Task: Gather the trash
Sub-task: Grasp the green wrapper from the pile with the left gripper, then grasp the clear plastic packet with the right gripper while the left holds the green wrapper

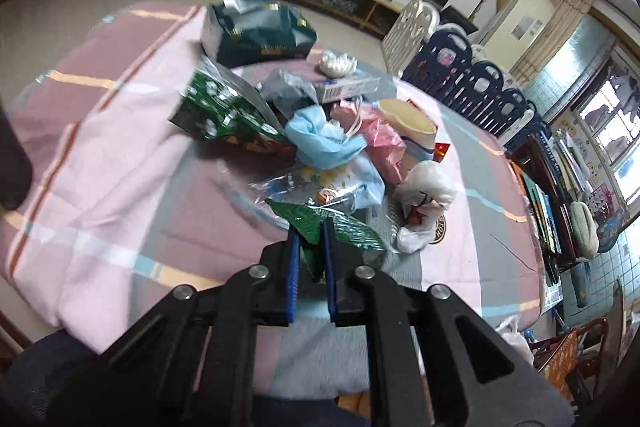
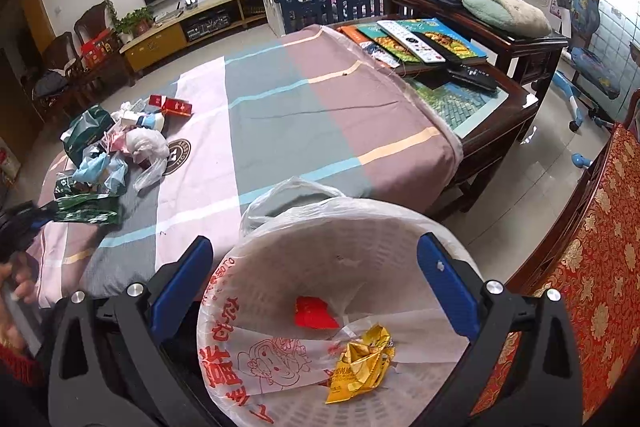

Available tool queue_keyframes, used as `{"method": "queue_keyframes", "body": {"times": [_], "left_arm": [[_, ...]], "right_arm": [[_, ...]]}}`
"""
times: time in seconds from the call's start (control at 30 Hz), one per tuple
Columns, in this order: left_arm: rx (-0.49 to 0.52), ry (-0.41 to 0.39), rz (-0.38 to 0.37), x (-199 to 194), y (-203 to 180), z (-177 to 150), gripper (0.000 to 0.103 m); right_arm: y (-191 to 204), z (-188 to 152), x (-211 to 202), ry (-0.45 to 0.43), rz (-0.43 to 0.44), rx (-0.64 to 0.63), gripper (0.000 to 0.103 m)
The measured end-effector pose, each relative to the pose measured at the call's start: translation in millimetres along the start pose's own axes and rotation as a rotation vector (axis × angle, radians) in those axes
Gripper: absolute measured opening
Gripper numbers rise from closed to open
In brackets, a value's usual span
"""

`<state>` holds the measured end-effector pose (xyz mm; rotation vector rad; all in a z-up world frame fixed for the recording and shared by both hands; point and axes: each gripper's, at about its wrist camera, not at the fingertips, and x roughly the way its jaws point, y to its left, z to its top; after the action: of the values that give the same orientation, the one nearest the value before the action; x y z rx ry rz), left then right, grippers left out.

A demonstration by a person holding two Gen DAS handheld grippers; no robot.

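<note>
Your left gripper (image 1: 311,247) pinches green wrapper (image 1: 336,227) at pile's near edge | right gripper (image 2: 316,267) spread over bin (image 2: 400,223) (cloth (image 2: 280,115) between lies bare)

Heaped on the striped cloth: green wrapper (image 1: 320,227), blue mask (image 1: 320,139), pink bag (image 1: 384,143); yellow wrapper (image 2: 360,363) inside lined bin (image 2: 320,239).

Red Chinese characters on the bin liner (image 2: 256,359) are too skewed to read.

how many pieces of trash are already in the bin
2: a red scrap near the middle of the bag-lined white plastic bin, and a crumpled yellow foil wrapper beside it. More may be hidden.
</note>
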<state>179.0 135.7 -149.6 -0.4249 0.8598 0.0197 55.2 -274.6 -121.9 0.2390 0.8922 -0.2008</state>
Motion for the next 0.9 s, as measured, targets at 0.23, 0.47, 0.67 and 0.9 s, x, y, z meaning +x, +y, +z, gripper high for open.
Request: {"method": "queue_keyframes", "body": {"times": [0.23, 0.47, 0.67, 0.9], "left_arm": [[-0.056, -0.079, 0.122, -58, 47, -14, 0.011], [-0.106, -0.169, 0.204, -86, 73, -9, 0.011], [-0.201, -0.147, 0.209, -83, 102, -11, 0.011], [-0.237, -0.139, 0.188, -79, 114, -11, 0.011]], "right_arm": [[70, 9, 29, 0.054, 0.082, -0.057, 0.100], [210, 34, 52, 0.017, 0.217, -0.262, 0.100], [345, 52, 98, 0.008, 0.173, -0.533, 0.100], [414, 52, 160, 0.100, 0.220, -0.659, 0.095]]}}
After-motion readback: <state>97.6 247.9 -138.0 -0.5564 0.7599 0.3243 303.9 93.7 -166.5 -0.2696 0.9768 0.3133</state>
